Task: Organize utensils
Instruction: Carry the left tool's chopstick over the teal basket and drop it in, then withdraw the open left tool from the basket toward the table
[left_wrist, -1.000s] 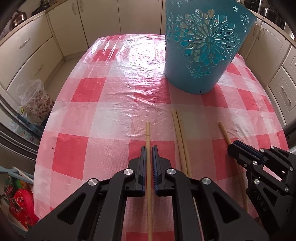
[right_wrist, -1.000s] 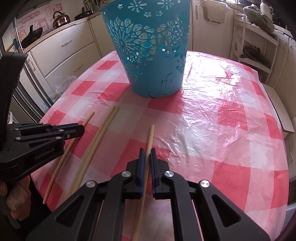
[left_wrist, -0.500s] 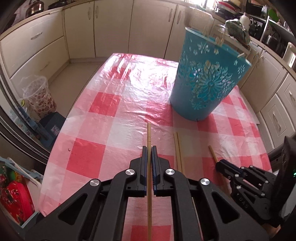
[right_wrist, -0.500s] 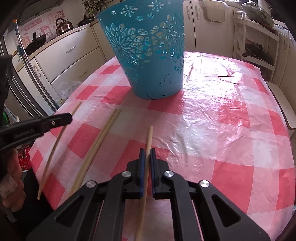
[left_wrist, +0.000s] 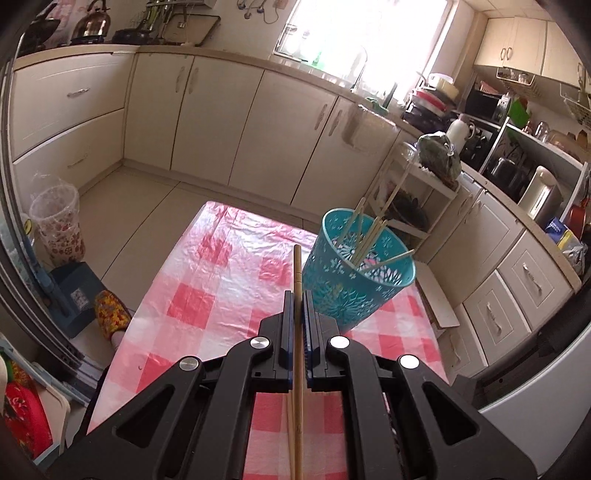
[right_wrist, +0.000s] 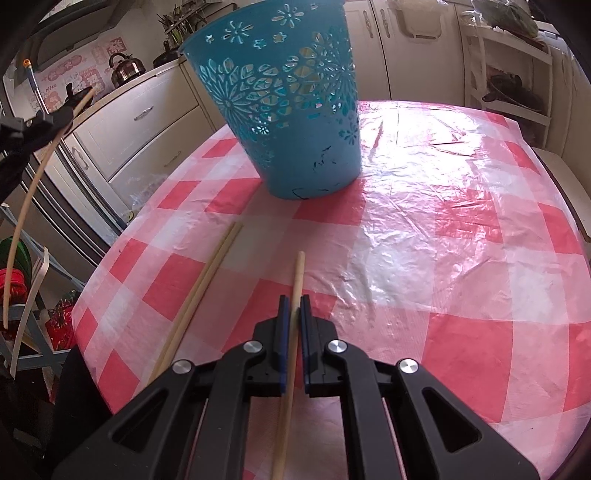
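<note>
My left gripper (left_wrist: 298, 295) is shut on a wooden chopstick (left_wrist: 297, 269) and holds it high above the table, left of the teal cut-out basket (left_wrist: 354, 288), which holds several chopsticks. In the right wrist view my right gripper (right_wrist: 294, 301) is shut on another chopstick (right_wrist: 298, 273) low over the red-checked tablecloth (right_wrist: 461, 236), in front of the basket (right_wrist: 291, 122). A pair of chopsticks (right_wrist: 207, 280) lies on the cloth to its left. The left gripper (right_wrist: 70, 107) with its chopstick shows raised at the far left.
Cream kitchen cabinets (left_wrist: 221, 122) line the walls. A white rack (right_wrist: 517, 85) stands beyond the table at the right. A plastic bin (left_wrist: 55, 221) and a blue box (left_wrist: 74, 295) stand on the floor left of the table.
My left gripper has lifted its chopstick well up from the table, so the basket's inside now shows. My right gripper has stayed low, still shut on its chopstick.
</note>
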